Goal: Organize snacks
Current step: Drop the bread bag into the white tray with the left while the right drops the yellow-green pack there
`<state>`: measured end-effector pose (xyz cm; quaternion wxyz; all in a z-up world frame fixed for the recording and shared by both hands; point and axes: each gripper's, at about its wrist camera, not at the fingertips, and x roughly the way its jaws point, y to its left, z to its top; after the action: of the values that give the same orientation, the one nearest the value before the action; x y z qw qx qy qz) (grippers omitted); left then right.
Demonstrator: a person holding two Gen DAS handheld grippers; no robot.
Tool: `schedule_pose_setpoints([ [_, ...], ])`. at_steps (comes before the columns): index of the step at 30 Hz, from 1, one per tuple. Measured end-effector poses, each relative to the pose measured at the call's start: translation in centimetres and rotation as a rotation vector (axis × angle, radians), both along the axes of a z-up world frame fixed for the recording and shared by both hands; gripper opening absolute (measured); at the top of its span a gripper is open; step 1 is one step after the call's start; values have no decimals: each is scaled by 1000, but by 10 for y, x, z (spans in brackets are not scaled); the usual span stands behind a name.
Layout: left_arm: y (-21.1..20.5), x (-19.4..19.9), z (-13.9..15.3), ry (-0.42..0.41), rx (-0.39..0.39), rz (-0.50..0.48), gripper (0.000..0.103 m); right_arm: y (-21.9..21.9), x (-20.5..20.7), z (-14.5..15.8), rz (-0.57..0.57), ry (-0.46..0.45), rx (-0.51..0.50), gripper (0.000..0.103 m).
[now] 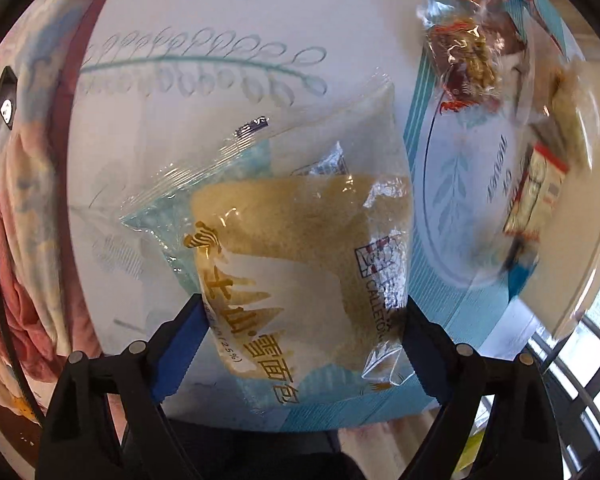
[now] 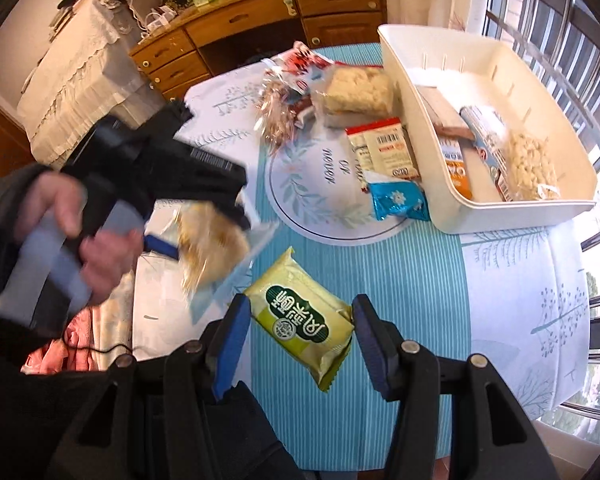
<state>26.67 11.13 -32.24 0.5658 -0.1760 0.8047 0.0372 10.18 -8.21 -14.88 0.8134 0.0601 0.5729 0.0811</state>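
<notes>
Both grippers are now carrying one snack each, so the step in hand seems to be the transport toward the white bin (image 2: pixel 560 216), not the picking.

The left gripper (image 1: pixel 300 344) stands wide, and its blue pads (image 1: pixel 180 344) sit against both sides of the clear bread packet (image 1: pixel 300 240), a pale yellow bread in transparent wrap with golden print. In the right wrist view this packet appears lifted above the desk (image 2: pixel 420 280), blurred, under a person's hand (image 2: pixel 100 256) that grips the handle.

The right gripper (image 2: pixel 300 332) is about half open and closed on the green-yellow packet (image 2: pixel 300 316), which lies slanted between the pads and seems to be clear of the blue striped cloth.

The white bin stands at the far right edge of the desk and already holds several snacks. More packets wait just beside it on the cloth: a blue foil packet (image 2: pixel 398 200), a red and white packet (image 2: pixel 384 148) and a bag of pale crackers (image 2: pixel 356 88).

I judge that the next move calls for bringing each packet over the bin's rim and opening the pads only there. The clear wrap is soft and slippery, so the bread may slide out if the grip loosens early.
</notes>
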Motion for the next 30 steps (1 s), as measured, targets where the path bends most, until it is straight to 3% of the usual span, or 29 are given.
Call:
schedule_pose_setpoints([
  [8,-2,-20,62,-80,-14,-72,91,-3,-4,20,7,-71,2,53],
  [15,-30,-38,110,-175,-29,-136,91,-33,8,42,10,-128,11,53],
  [20,-69,-41,140,-218,-52,-165,91,-66,20,57,15,-162,14,53],
  [30,-160,-21,174,-338,-69,-199,91,-146,60,80,33,-199,36,53],
])
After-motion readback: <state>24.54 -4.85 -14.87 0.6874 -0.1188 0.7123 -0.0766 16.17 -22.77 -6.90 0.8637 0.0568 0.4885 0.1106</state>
